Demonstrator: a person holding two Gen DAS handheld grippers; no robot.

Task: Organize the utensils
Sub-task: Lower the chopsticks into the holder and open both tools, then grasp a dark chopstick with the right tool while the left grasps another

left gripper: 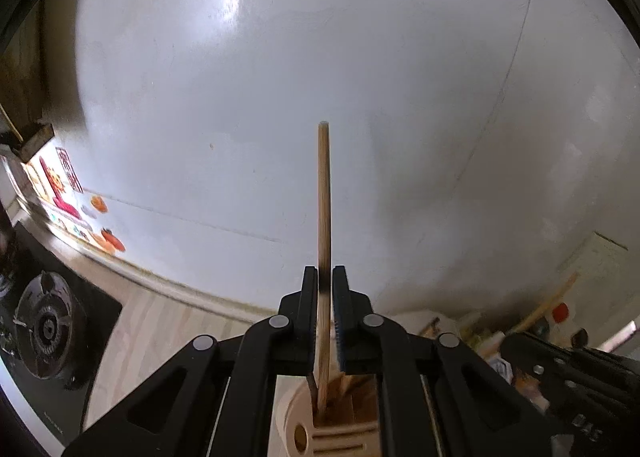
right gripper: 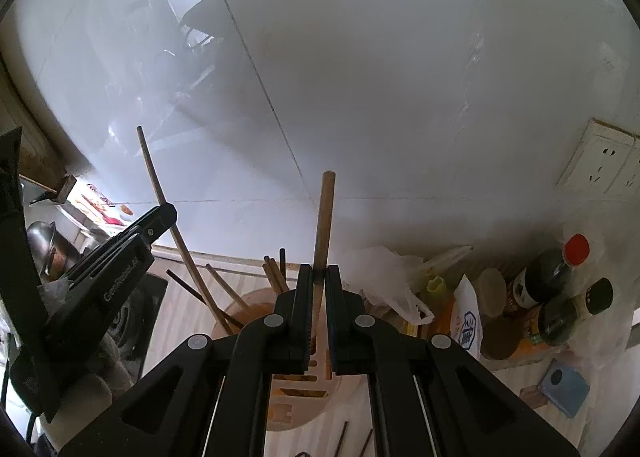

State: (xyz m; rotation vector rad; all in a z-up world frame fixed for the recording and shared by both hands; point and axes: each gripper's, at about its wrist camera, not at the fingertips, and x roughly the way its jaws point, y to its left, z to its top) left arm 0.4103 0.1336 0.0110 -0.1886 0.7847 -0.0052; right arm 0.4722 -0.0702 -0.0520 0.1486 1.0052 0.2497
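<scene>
Wooden chopsticks are clamped upright in both sets of jaws: one (left gripper: 324, 209) by the left gripper (left gripper: 325, 281), a thicker one (right gripper: 323, 233) by the right gripper (right gripper: 319, 277), both over the slotted holder (right gripper: 298, 381). A tilted tip could miss its slot. The pale tabletop (right gripper: 180, 297) is backed by white wall tiles (right gripper: 400, 97).
</scene>
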